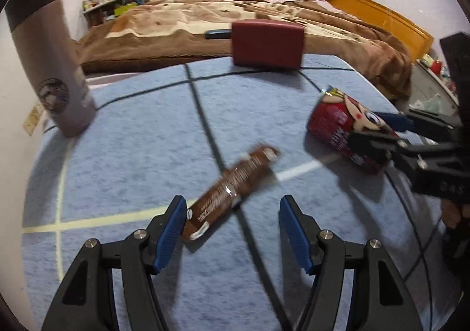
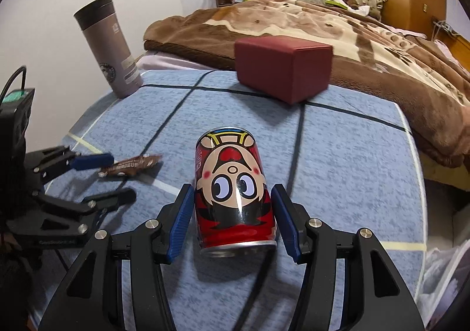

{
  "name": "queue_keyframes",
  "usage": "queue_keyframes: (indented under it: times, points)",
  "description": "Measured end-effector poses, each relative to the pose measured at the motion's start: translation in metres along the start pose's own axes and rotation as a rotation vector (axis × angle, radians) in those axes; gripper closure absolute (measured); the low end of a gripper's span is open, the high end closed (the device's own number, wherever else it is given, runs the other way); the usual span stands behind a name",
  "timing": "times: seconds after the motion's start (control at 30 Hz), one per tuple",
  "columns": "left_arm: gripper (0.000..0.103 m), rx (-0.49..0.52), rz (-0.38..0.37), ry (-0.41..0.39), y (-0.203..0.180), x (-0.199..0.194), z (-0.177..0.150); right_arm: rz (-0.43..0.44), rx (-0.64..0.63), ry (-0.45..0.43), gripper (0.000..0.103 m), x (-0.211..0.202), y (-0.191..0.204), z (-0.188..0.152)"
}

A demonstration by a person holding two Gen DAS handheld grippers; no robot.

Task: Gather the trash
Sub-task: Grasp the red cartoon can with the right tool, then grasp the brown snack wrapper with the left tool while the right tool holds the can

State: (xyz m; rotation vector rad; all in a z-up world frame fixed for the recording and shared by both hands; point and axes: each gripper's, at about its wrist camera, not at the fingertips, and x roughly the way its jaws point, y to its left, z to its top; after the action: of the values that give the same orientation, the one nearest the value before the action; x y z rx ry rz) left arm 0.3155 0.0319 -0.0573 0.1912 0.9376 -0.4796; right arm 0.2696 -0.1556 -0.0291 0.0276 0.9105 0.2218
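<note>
The right gripper (image 2: 232,213) is sitting nearest the lens, its blue pads (image 2: 182,222) spread to either side of the can (image 2: 233,193). The can is lying on its side on the table (image 2: 352,169), a cartoon face on its upper side and its silver rim toward the camera. The left pad is standing just at the can's wall and the right pad is showing a thin gap, so the jaws are bracketing the can rather than pinching it.

In the left wrist view, the left gripper (image 1: 232,231) is pointing down at the wrapper (image 1: 232,187), a brown snack packet lying flat and slanted on the blue cloth. Its jaws are spread wide; the near end of the wrapper is lying just beside the left pad (image 1: 170,237), and the right pad is standing well clear. The can (image 1: 340,125) is showing to the right there, between the other gripper's fingers.

Farther out, a grey flask (image 2: 108,46) is standing upright at the table's left far corner. A dark red box (image 2: 282,66) is resting at the far edge. Behind the table a bed (image 2: 323,25) with a brown blanket is filling the background.
</note>
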Motion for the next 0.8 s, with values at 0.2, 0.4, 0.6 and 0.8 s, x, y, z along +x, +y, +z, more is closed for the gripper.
queue_keyframes:
  times: [0.2, 0.4, 0.6, 0.8]
  points:
    - [0.035, 0.003, -0.058, -0.01, -0.014, -0.012, -0.004, -0.006, 0.015, -0.007, 0.047, 0.0, -0.008, -0.003]
    - [0.035, -0.086, 0.029, -0.037, -0.003, -0.003, 0.012, -0.024, 0.003, -0.018, 0.048, 0.001, -0.005, -0.003]
    - [0.035, -0.126, 0.083, -0.01, -0.001, 0.016, 0.015, -0.027, 0.005, -0.028, 0.048, 0.0, -0.007, -0.004]
    - [0.05, -0.149, 0.136, -0.013, 0.0, 0.021, 0.019, -0.026, 0.002, -0.037, 0.048, 0.0, -0.008, -0.005]
